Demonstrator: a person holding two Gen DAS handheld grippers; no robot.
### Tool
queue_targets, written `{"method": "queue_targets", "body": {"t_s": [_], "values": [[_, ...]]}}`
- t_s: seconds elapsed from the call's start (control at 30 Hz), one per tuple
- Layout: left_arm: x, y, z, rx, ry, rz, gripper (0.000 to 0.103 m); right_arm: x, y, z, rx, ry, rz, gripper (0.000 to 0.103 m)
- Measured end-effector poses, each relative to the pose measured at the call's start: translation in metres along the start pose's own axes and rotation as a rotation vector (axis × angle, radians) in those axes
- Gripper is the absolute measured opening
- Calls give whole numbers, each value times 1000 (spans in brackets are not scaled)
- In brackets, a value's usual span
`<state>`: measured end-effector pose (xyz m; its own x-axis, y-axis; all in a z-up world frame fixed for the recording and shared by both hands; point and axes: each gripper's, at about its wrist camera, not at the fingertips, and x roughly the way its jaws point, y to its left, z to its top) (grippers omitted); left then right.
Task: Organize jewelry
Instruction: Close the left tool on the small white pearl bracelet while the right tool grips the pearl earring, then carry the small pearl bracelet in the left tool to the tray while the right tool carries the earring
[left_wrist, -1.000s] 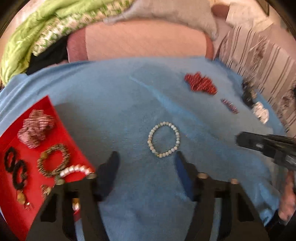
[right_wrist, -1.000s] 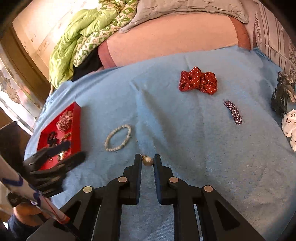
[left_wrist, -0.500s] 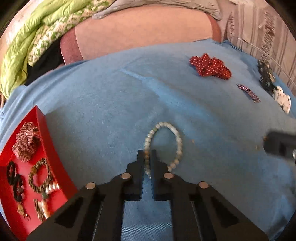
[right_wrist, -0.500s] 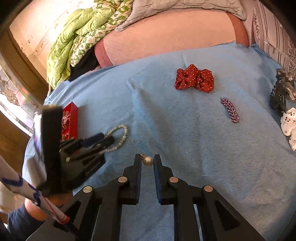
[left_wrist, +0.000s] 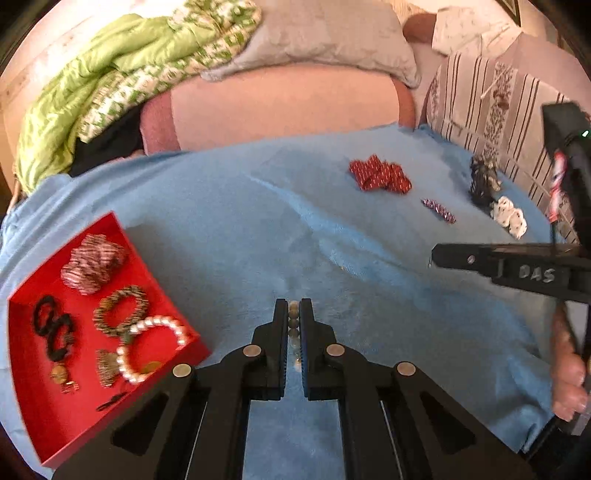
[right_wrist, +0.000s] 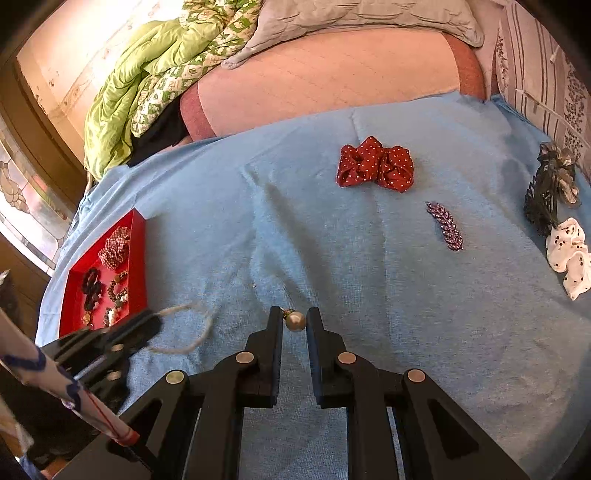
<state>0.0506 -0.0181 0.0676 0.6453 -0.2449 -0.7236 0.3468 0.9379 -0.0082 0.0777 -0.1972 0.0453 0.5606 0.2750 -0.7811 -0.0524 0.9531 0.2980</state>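
Left gripper (left_wrist: 293, 314) is clamped on the pale bead bracelet (left_wrist: 293, 321); I only see a few beads in the slit between the fingers in its own cam, rest hidden by the fingers. In the right cam the bracelet (right_wrist: 184, 328) is a motion-blurred loop hanging off the left gripper (right_wrist: 147, 325), just beside the red tray (right_wrist: 138, 258). Right gripper (right_wrist: 294, 321) is narrow, pinching a pearl earring (right_wrist: 295, 321); its hook end is barely readable. From the left cam I see the right gripper (left_wrist: 439, 256) side-on only, earring not visible.

Tray holds a pearl bracelet (left_wrist: 147, 347), brown bead bracelet (left_wrist: 120, 310), striped scrunchie (left_wrist: 92, 264), black hair ties (left_wrist: 53, 330); small bits near its front edge too small to ID. Well apart from the tray on the blue cloth (right_wrist: 332, 258): red dotted scrunchie (right_wrist: 375, 170), purple clip (right_wrist: 445, 225), black claw clip (right_wrist: 546, 188), white scrunchie (right_wrist: 569, 254) cut by frame edge.
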Motion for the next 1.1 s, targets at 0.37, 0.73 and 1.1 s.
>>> {"method": "queue_targets", "body": {"t_s": [0.37, 0.73, 1.1], "values": [[-19, 28, -1, -65, -71, 16, 5, -3, 40, -7, -78, -17, -25, 14], [-46, 71, 0, -131, -132, 26, 5, 1, 95, -10, -186, -39, -40, 14], [-70, 140, -25, -239, -137, 82, 5, 5, 155, -14, -244, -51, 69, 14]]}}
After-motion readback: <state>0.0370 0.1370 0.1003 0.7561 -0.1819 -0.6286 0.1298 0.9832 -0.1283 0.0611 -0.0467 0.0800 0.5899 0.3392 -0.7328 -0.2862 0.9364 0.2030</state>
